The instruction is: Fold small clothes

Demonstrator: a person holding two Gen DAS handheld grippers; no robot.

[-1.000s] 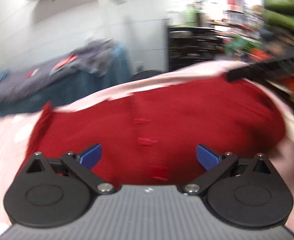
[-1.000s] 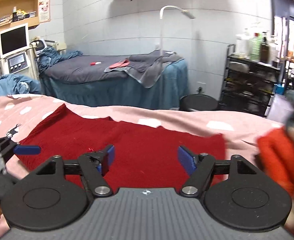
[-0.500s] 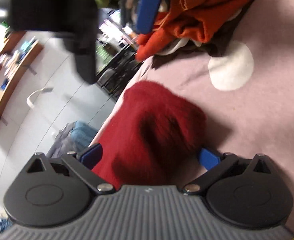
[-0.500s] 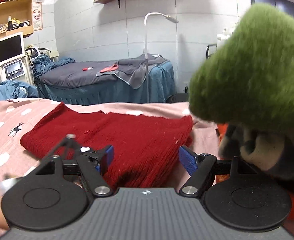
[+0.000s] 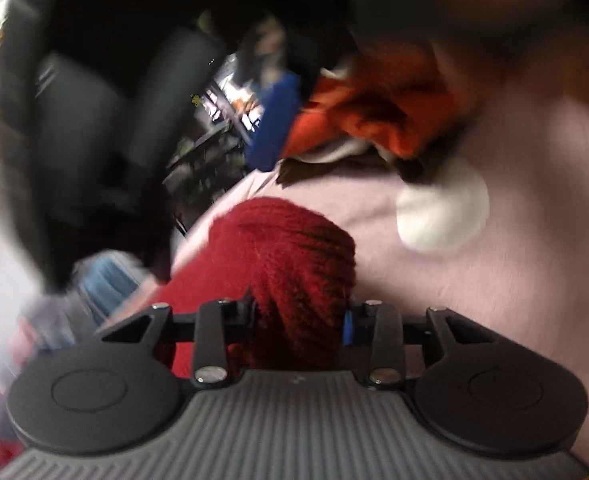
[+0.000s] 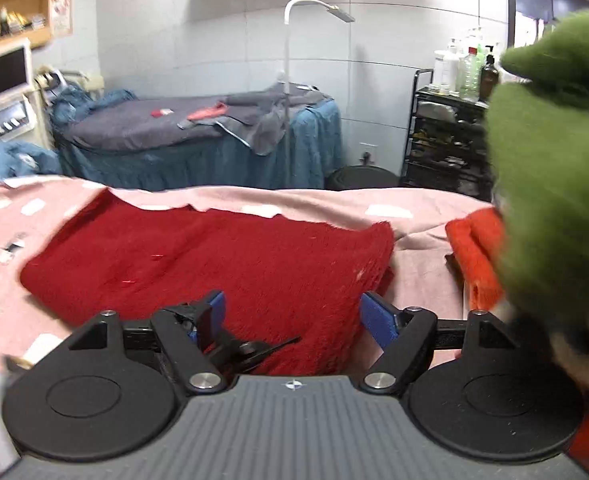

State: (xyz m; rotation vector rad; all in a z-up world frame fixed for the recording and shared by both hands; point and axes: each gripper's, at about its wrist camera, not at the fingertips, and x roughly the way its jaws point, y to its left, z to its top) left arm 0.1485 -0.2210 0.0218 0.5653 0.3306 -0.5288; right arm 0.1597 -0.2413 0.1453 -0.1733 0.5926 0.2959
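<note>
- Left wrist view: the left gripper [image 5: 300, 316], spread wide a second ago over the flat front of the red knit garment [image 5: 290, 264], has swung round to the garment's end, and its jaws are closing with a bunched fold of the knit between them.
- That looks like the pinch that starts a fold.
- The garment lies on the pink spotted sheet [image 5: 514, 280].
- The orange clothes [image 5: 374, 116] sit beyond the garment's end.
- The right gripper [image 6: 292, 314] hovers over the garment's near edge, jaws apart, holding nothing.
</note>
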